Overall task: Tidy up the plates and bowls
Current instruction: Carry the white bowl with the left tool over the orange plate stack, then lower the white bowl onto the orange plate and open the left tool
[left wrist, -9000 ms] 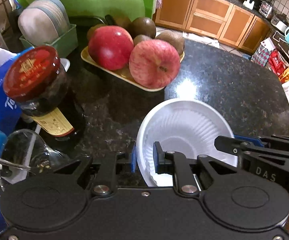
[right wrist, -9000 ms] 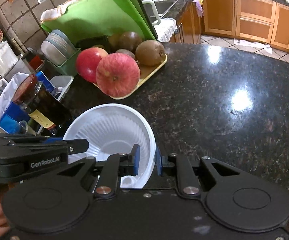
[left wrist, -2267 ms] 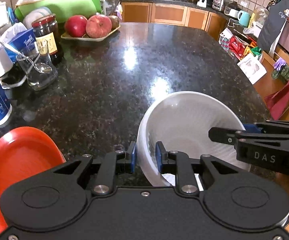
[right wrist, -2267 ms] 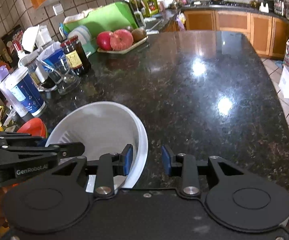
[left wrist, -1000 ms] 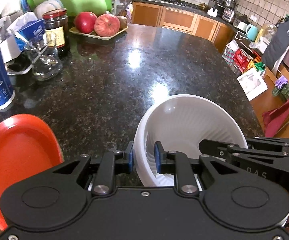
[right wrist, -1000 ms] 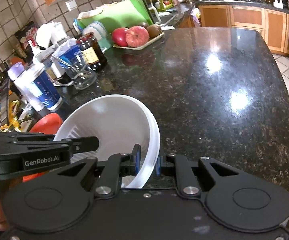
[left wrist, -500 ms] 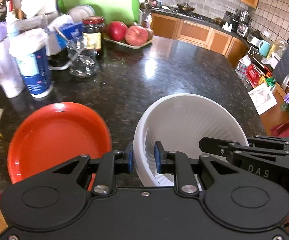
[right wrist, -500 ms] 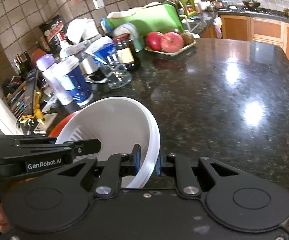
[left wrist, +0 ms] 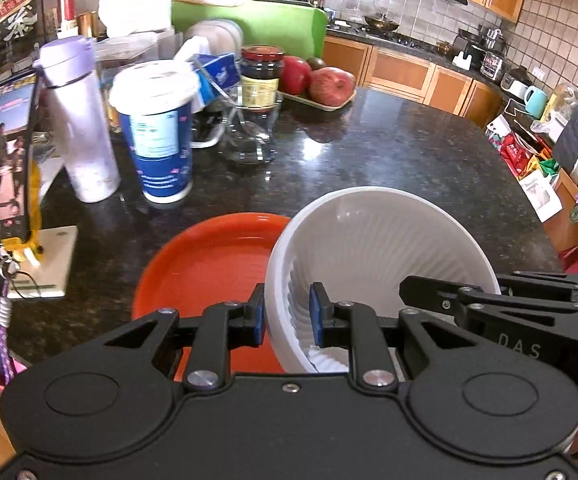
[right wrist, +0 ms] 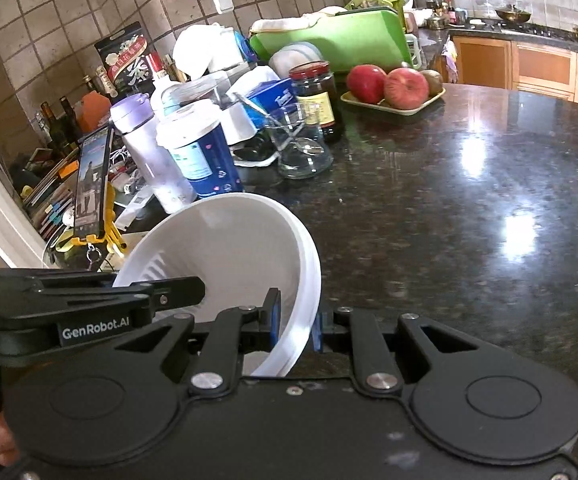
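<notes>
A white ribbed bowl (left wrist: 377, 256) hangs tilted above the dark granite counter, held from both sides. My left gripper (left wrist: 287, 318) is shut on its left rim, one blue pad inside and one outside. My right gripper (right wrist: 295, 324) is shut on the opposite rim of the same bowl (right wrist: 225, 248). An orange-red plate (left wrist: 209, 268) lies on the counter just left of and partly beneath the bowl. The right wrist view hides the plate behind the bowl and the other gripper.
Along the counter's left side stand a blue-and-white cup (left wrist: 155, 132), a lilac bottle (left wrist: 77, 120), a phone on a yellow stand (left wrist: 3, 156), a glass with a spoon (left wrist: 249, 136), a dark jar (left wrist: 261, 74) and a fruit tray (left wrist: 317, 82). Bare granite (right wrist: 469, 208) stretches right.
Both grippers have carried the bowl leftward across the counter. The orange-red plate now lies under the bowl's left edge, and the cups and phone have come into close view.
</notes>
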Demonstrator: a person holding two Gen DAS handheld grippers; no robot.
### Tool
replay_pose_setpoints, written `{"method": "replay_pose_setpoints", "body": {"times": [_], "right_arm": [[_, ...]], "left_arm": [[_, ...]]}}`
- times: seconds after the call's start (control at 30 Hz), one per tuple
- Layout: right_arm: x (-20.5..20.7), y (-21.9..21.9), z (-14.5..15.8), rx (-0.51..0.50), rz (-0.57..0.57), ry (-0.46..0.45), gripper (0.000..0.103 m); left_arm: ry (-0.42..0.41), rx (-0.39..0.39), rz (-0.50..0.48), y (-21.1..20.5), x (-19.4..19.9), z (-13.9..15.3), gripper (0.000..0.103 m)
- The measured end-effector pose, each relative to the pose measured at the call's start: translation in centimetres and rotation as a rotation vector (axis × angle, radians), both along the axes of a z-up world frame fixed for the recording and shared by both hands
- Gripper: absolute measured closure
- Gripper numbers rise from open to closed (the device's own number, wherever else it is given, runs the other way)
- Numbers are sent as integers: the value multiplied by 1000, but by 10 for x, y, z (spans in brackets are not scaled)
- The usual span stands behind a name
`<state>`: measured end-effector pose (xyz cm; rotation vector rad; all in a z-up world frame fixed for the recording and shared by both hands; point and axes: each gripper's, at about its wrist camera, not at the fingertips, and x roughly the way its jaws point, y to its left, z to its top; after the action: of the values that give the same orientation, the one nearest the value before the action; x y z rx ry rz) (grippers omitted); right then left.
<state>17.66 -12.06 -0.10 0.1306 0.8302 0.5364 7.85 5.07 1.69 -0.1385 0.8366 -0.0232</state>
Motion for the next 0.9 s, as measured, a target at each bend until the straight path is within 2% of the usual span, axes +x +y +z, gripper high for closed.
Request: {"method": "replay_pose_setpoints", "body": {"times": [0.4,0.9], "right_arm": [[4,56,-12,-40,-84,30,85],[17,76,-24,-78,-155,91,83]], "left_arm": [[31,-28,-65,54,8,-15,74],[78,-67,-164,77,33,-30,74]]}}
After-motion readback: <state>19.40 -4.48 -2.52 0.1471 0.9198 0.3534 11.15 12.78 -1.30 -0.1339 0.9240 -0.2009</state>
